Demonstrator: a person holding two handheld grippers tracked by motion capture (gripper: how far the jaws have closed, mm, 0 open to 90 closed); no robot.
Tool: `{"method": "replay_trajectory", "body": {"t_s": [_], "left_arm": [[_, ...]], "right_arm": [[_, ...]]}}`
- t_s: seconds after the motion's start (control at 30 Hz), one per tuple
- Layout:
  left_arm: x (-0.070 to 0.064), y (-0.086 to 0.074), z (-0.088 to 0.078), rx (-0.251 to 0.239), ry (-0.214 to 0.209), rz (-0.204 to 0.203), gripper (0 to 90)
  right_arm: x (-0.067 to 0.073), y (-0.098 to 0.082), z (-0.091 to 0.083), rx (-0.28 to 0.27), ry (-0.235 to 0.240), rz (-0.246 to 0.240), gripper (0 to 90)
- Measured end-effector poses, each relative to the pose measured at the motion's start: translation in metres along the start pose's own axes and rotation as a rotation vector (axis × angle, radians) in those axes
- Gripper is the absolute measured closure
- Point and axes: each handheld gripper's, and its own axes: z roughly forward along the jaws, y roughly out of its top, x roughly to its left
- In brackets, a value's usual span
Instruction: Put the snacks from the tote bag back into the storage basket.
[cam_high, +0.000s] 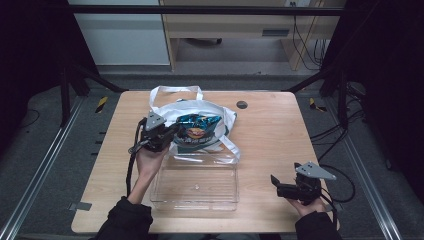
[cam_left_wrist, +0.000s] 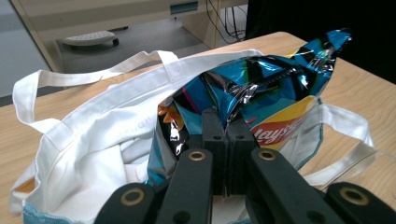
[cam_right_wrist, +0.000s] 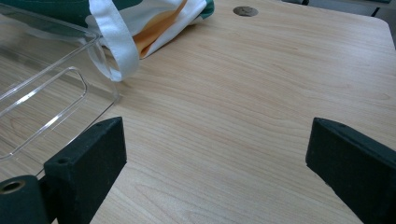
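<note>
A blue and yellow chip bag (cam_high: 197, 127) (cam_left_wrist: 261, 100) lies on the open mouth of a white tote bag (cam_high: 210, 112) (cam_left_wrist: 93, 135) at the table's middle back. My left gripper (cam_high: 172, 134) (cam_left_wrist: 226, 140) is shut on the chip bag's near edge, its jaws pressed together on the foil. A clear plastic bin (cam_high: 196, 182) (cam_right_wrist: 42, 93) stands in front of the tote, nothing in it. My right gripper (cam_high: 277, 184) (cam_right_wrist: 215, 158) is open, low over bare wood at the front right, nothing between its jaws.
The tote's white straps (cam_high: 175, 91) (cam_right_wrist: 114, 42) spread out behind and beside the bin. A dark round grommet (cam_high: 242, 104) (cam_right_wrist: 245, 10) sits in the tabletop (cam_high: 280, 135) at the back right. Black frame posts and cables flank the table.
</note>
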Motion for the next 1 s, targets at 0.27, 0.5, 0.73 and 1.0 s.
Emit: {"method": "replay_trajectory", "body": {"t_s": [0.27, 0.5, 0.73, 1.0], "left_arm": [[0.001, 0.01, -0.015, -0.08, -0.024, -0.054, 89.7], [-0.003, 0.024, -0.031, -0.135, -0.04, -0.088, 89.8], [-0.004, 0.037, -0.044, -0.179, -0.043, -0.111, 89.8], [-0.006, 0.043, -0.059, -0.233, -0.055, -0.122, 89.9]], "right_arm": [[0.0, 0.0, 0.0, 0.001, 0.001, 0.0, 5.4], [0.0, 0.0, 0.0, 0.0, 0.002, -0.002, 5.4], [0.0, 0.0, -0.001, -0.001, 0.003, 0.0, 5.4], [0.001, 0.0, -0.001, -0.002, 0.005, 0.001, 5.4]]}}
